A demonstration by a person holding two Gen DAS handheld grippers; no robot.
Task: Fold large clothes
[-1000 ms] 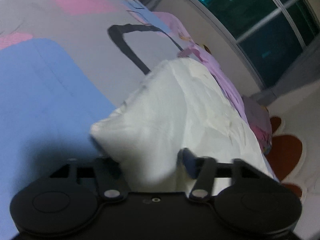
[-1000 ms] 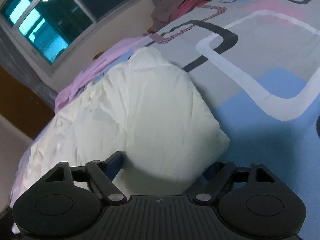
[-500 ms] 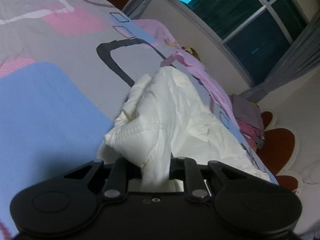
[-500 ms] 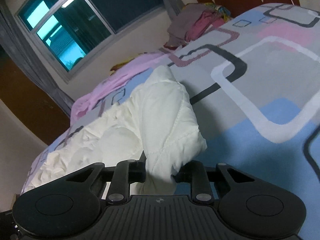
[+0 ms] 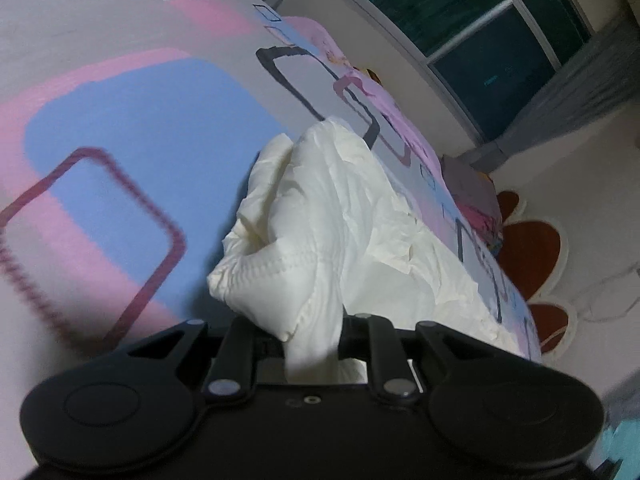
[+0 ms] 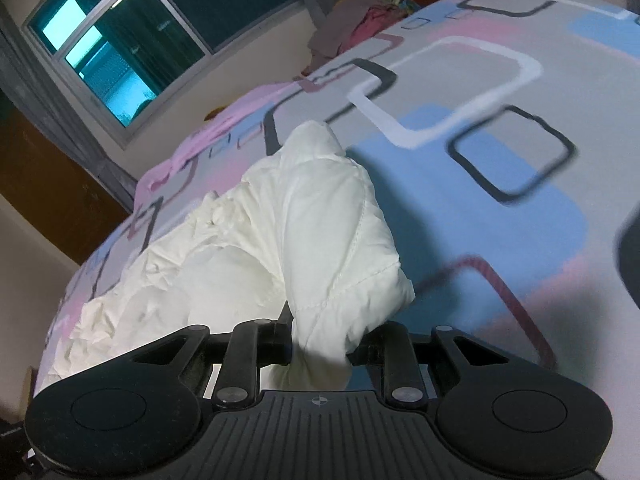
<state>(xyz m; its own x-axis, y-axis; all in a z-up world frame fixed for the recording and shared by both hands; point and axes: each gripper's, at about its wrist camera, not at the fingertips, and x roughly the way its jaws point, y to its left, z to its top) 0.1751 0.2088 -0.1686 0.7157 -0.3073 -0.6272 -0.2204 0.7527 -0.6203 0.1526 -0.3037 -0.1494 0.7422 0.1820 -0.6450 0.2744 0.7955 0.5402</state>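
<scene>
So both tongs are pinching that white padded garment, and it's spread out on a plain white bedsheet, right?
Not quite. Both the left tongs and the right tongs do pinch the white padded garment, but the bedsheet isn't plain white: it is patterned in grey, blue and pink with outlined rectangles. Both wrist views show this.

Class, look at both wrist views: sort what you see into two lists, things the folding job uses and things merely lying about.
Part of the job:
- white padded garment, pinched at two spots
- left hand-held gripper, shut on it
- right hand-held gripper, shut on it
- patterned bedspread, the surface under it

Just lying about:
- heap of clothes at the bed's far end
- window
</scene>
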